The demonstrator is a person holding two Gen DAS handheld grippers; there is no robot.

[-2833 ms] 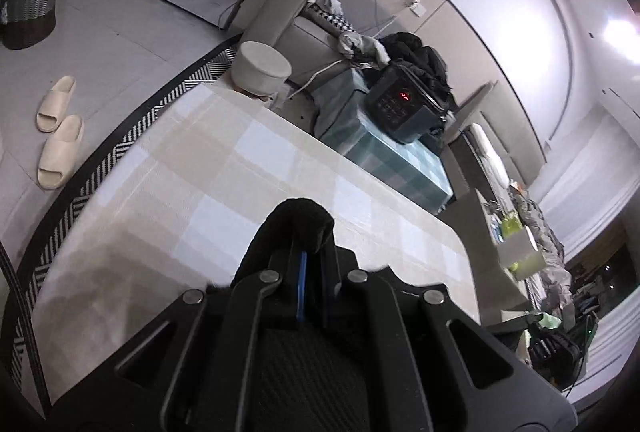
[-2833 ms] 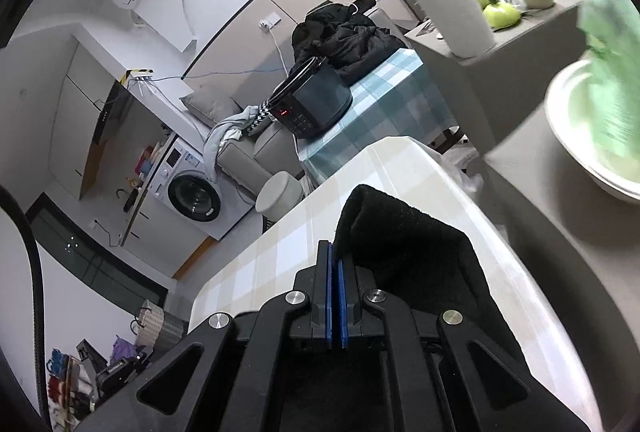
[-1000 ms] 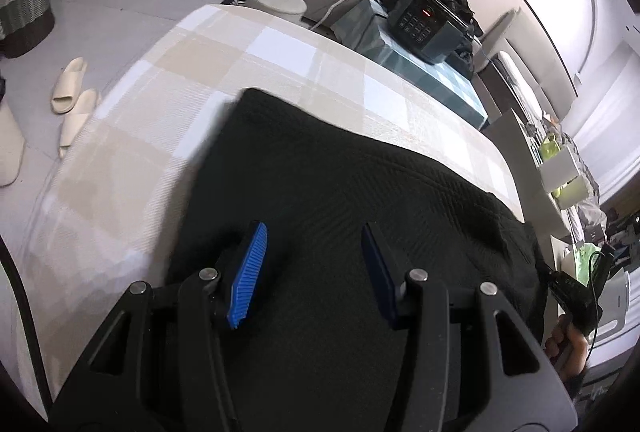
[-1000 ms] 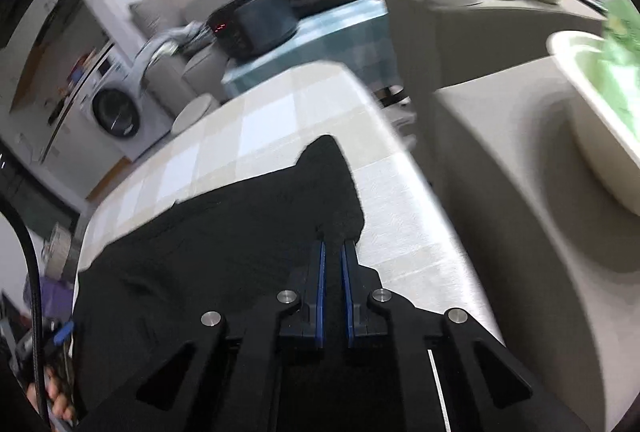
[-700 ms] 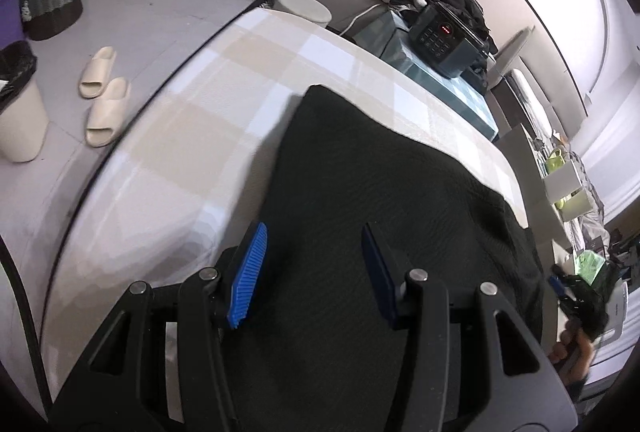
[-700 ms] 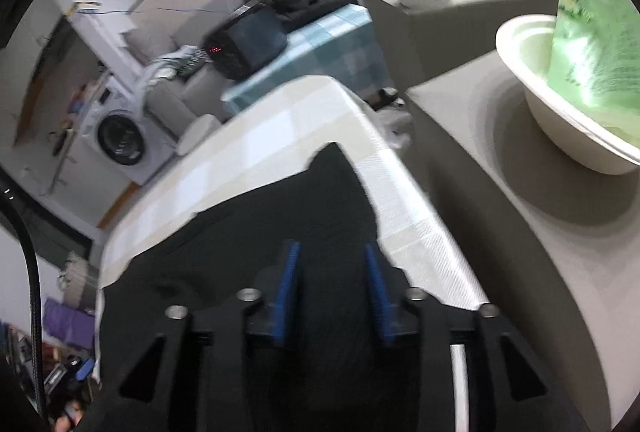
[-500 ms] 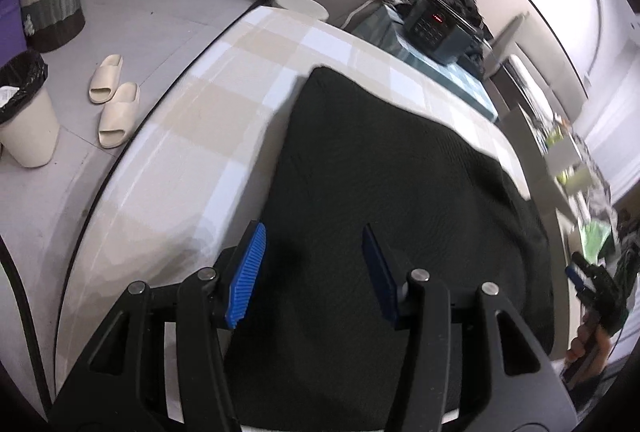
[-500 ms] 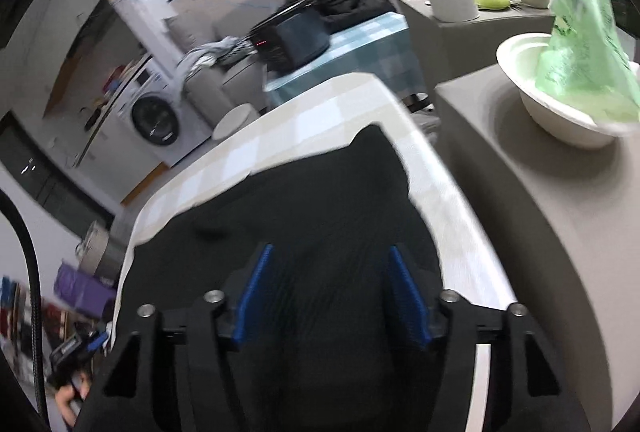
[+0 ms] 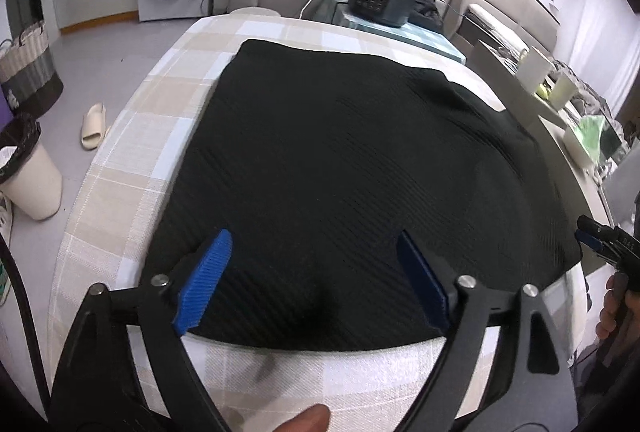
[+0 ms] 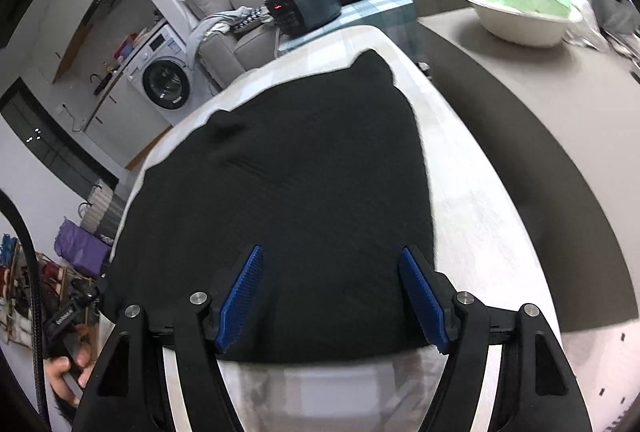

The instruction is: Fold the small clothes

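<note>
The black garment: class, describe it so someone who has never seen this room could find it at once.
Find the checked table in the middle of the room. The black garment lies spread flat over most of it, under both open grippers. It is the only dark, ribbed cloth on the table; other dark clothes sit heaped behind.

Left gripper [image 9: 316, 274], right gripper [image 10: 332, 296]: jaws just opening, wide, empty.

Two handheld grippers, the left gripper [image 9: 310, 280] and right gripper [image 10: 332, 298], share one build: black angular frames with triangular cut-outs, silver screws at the pivots, ribbed blue pads [image 9: 204, 274] on each finger, and a black cable [image 10: 28, 272] trailing alongside.
</note>
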